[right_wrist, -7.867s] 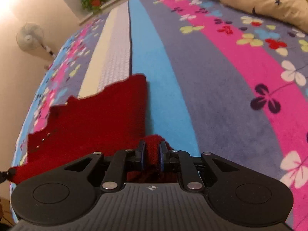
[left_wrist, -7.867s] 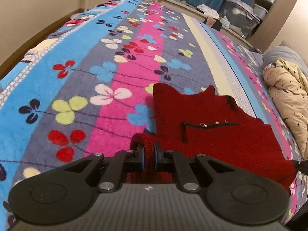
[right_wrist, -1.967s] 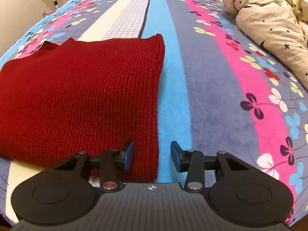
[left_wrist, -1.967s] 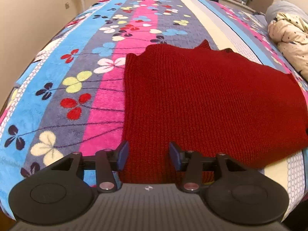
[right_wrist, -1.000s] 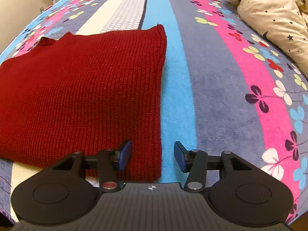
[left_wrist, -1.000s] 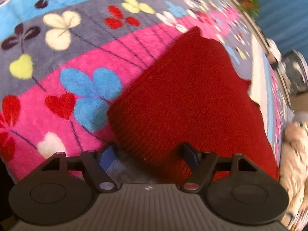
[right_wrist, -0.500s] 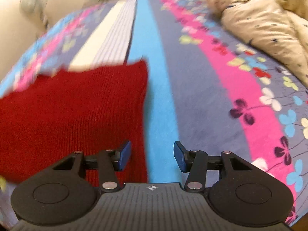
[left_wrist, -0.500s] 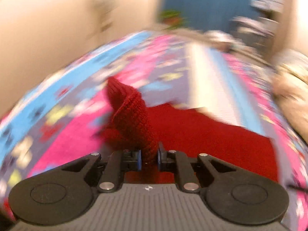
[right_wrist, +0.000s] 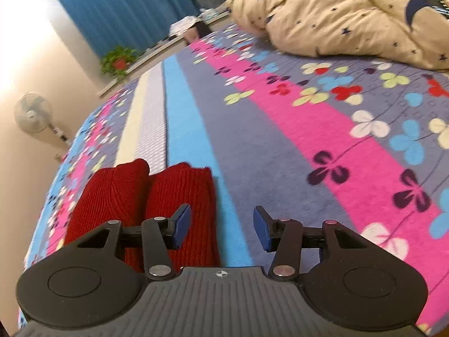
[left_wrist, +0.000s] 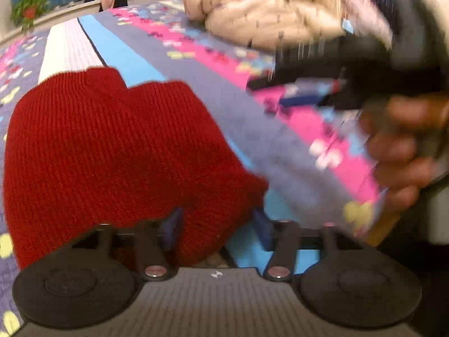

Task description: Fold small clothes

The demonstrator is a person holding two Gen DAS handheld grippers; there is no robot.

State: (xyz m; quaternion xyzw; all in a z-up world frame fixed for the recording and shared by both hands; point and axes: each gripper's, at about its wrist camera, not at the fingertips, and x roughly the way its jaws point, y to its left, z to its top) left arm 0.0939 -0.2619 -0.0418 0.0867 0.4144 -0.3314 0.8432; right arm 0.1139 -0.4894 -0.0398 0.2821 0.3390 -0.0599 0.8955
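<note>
Red sweater folded over on the flowered bed, both grippers' jaws apart.

Left wrist view: the left gripper (left_wrist: 216,224) has just been opening, its jaws apart, with a corner of the red sweater (left_wrist: 112,146) lying loosely between them on the bed (left_wrist: 252,118); a blurred hand (left_wrist: 404,151) is at the right.
Right wrist view: the right gripper (right_wrist: 221,229) hangs with jaws apart and empty, the sweater (right_wrist: 146,196) just left of it.
</note>
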